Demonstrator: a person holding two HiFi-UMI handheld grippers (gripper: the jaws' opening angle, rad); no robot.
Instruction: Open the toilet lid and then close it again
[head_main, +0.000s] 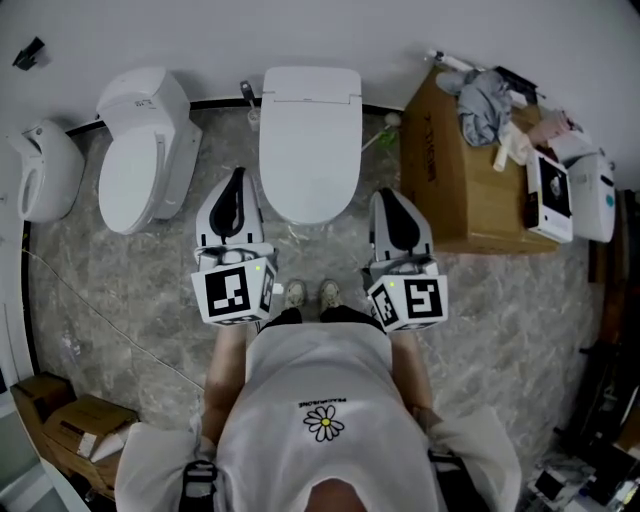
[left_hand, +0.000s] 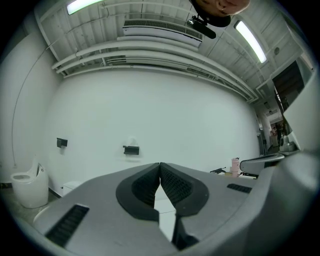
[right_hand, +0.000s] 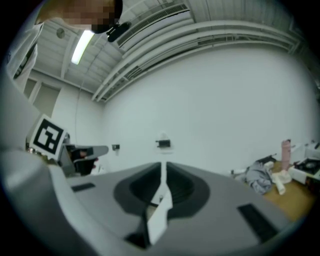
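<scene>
The white toilet (head_main: 310, 140) stands against the far wall in the head view, with its lid (head_main: 310, 150) down flat. My left gripper (head_main: 237, 178) hovers beside the bowl's left front and is shut with nothing in it. My right gripper (head_main: 386, 197) hovers beside the bowl's right front, also shut and empty. Neither touches the toilet. In the left gripper view the left gripper (left_hand: 160, 165) points level at the white wall, jaws meeting at the tips. The right gripper view shows the right gripper (right_hand: 163, 165) the same way.
A second white toilet (head_main: 145, 150) stands to the left, and a white fixture (head_main: 45, 170) beyond it. A cardboard box (head_main: 470, 190) with clothes and small items sits close on the right. More cardboard boxes (head_main: 75, 425) lie at the lower left. The person's feet (head_main: 312, 293) stand before the bowl.
</scene>
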